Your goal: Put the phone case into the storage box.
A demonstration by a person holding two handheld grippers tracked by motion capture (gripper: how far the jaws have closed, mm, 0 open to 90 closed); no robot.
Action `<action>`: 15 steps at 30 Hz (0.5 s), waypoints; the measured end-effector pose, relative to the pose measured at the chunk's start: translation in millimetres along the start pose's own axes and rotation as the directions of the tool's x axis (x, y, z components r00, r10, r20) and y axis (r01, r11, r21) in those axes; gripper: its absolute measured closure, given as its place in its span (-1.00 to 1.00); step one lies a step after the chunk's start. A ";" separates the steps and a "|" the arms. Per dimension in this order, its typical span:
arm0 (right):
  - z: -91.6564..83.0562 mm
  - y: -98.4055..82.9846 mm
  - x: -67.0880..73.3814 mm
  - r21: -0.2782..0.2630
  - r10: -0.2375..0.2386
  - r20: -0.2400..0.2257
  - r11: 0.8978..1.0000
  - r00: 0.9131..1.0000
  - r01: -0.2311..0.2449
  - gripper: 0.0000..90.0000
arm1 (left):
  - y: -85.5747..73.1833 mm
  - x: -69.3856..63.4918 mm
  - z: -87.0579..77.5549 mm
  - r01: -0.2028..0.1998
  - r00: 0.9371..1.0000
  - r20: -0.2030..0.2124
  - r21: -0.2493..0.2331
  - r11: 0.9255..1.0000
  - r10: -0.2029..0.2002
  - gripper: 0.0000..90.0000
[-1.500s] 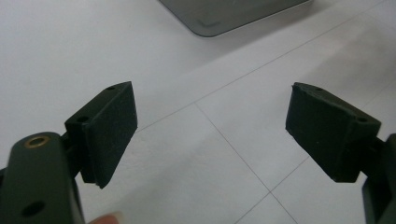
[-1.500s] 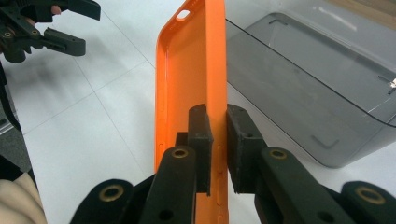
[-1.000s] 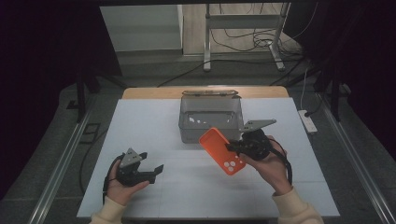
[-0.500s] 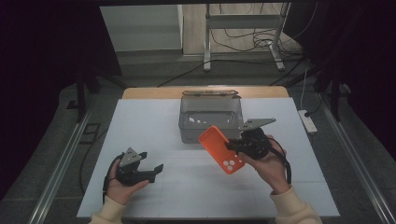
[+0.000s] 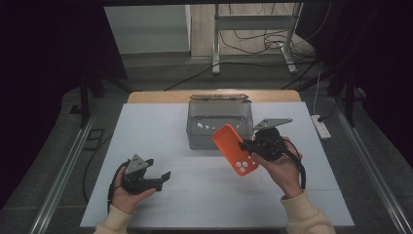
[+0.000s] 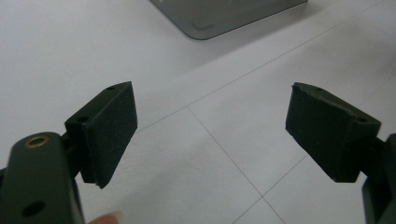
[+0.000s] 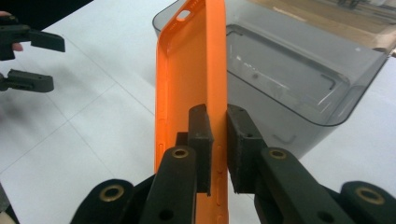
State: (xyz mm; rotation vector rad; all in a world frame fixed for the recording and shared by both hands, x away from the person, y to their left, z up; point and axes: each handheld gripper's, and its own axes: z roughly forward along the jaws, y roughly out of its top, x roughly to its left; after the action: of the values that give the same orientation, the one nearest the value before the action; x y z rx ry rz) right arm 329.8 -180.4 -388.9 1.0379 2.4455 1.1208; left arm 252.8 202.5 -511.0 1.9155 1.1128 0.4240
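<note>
the right gripper (image 7: 218, 140) pinches one side wall of an orange phone case (image 7: 191, 93), its two black pads pressed on either face of the thin edge. seen along the jaws in the right gripper view, the case stands on its long side with the hollow inside turned to the left of that view and the camera cutout at the far, upper end. in the high view the same gripper (image 5: 247, 145) holds the case (image 5: 235, 149) tilted above the white table (image 5: 160, 131), the camera holes at its lower end, nearest the person. just behind the case stands a smoky grey transparent box (image 5: 219, 124), open at the top, set at the far middle of the table; the case's upper end overlaps the box's front wall in that view, and whether they touch cannot be told. the right hand (image 5: 280, 163) wraps the gripper body, a cream sleeve (image 5: 309, 217) at the wrist. well apart, at the near left of the table, the left gripper (image 5: 163, 177) sits low in the left hand (image 5: 127, 192), its jaws spread wide with bare tabletop between them, as the left gripper view shows (image 6: 212, 135).
</note>
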 end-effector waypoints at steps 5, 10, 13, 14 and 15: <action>-1.3 4.5 -3.1 0.003 0.007 0.016 1.000 1.000 -0.007 0.81 | 0.2 -0.6 -0.3 -0.006 1.000 -0.002 0.004 1.000 0.006 -0.63; -1.2 9.5 -6.6 0.008 0.014 0.030 1.000 0.999 -0.014 0.81 | -0.1 -0.9 -0.2 -0.003 1.000 -0.003 0.006 1.000 0.003 -0.63; -1.0 12.4 -7.9 0.008 0.017 0.035 1.000 0.999 -0.017 0.81 | 0.0 -1.3 0.4 -0.005 1.000 -0.003 0.008 1.000 0.005 -0.63; -1.2 13.4 -8.5 0.007 0.015 0.033 1.000 0.999 -0.015 0.81 | 0.0 -1.5 0.4 -0.004 1.000 -0.003 0.007 1.000 0.004 -0.63; -1.5 14.3 -8.7 0.007 0.017 0.035 1.000 0.999 -0.018 0.81 | 0.1 -1.6 0.4 -0.004 1.000 -0.003 0.007 1.000 0.004 -0.63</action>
State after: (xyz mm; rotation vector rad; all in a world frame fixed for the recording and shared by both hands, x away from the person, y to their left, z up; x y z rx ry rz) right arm 342.4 -180.9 -377.9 1.0740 2.4192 1.0907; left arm 252.2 200.9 -510.9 1.9234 1.1142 0.4260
